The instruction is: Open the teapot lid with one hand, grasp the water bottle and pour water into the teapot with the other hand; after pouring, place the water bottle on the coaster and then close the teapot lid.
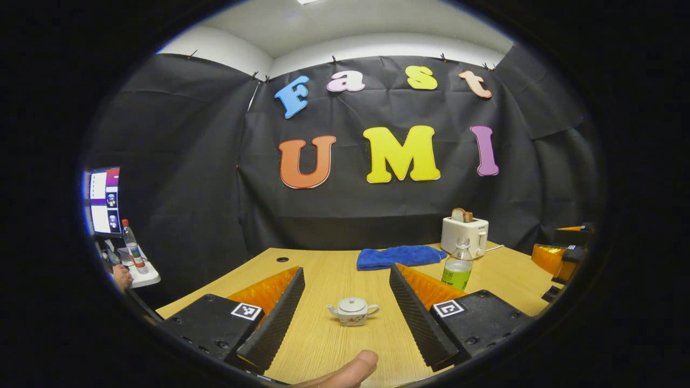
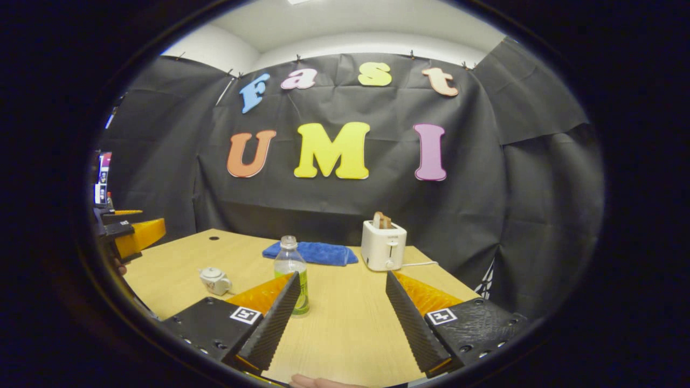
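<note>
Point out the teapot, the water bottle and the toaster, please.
teapot [image 1: 353,312], left gripper view, on its body.
water bottle [image 2: 291,269], right gripper view, on its clear upper body.
toaster [image 2: 383,247], right gripper view, on its front face.

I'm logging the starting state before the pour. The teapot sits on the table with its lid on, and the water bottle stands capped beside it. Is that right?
One thing is wrong: the water bottle has no cap; its neck is open, as the right gripper view shows. The rest holds: the teapot sits on the table with its lid on, and the bottle stands beside it.

Each tool carries ridged, wedge-shaped fingers on black screwed plates bearing square markers.
</note>
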